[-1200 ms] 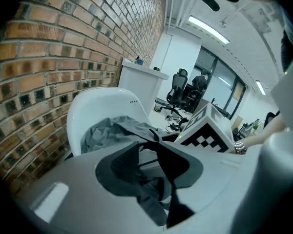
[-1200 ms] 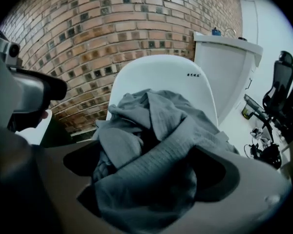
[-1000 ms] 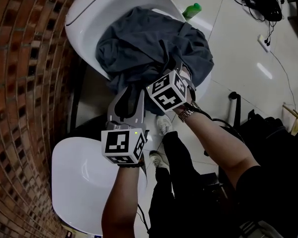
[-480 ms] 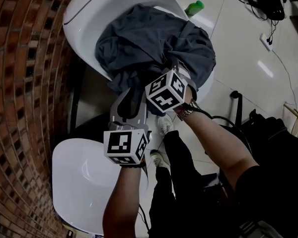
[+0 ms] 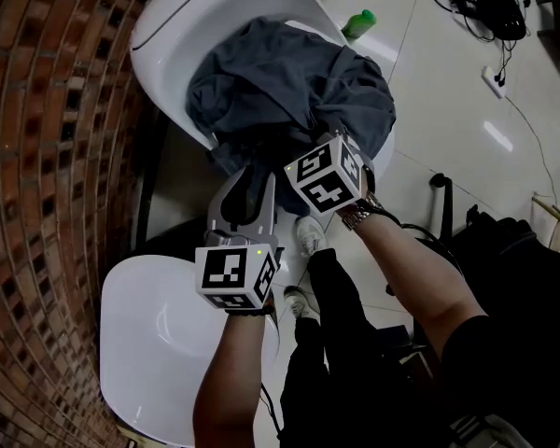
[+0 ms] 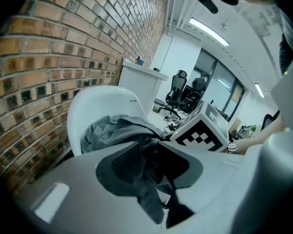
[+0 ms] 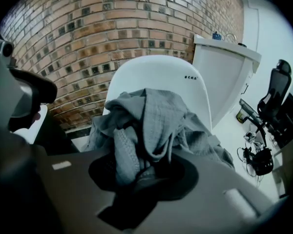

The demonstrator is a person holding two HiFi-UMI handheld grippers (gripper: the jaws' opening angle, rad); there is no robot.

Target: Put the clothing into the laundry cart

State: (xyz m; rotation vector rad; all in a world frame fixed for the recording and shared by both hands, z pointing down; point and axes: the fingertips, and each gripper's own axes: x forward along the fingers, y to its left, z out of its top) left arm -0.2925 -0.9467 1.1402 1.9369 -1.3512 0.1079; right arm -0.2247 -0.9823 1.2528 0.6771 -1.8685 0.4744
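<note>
Grey crumpled garment [image 5: 289, 91] at the white plastic chair's [image 5: 168, 35] front edge, clamped by left gripper [image 6: 151, 172] and just-closed right gripper [image 7: 139, 177], needs lifting next.

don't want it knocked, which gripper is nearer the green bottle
Right. The right gripper, jaws just closing on the grey clothing, is on the side toward the green bottle; the left gripper grips it farther off, nearer the brick wall.

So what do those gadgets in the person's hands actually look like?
Each hand holds a grey plastic gripper, the left gripper and the right gripper, each carrying a white cube printed with black square markers. The right wrist wears a metal watch; the sleeve above it is black. The right jaws have just been closing, with clothing between them.
</note>
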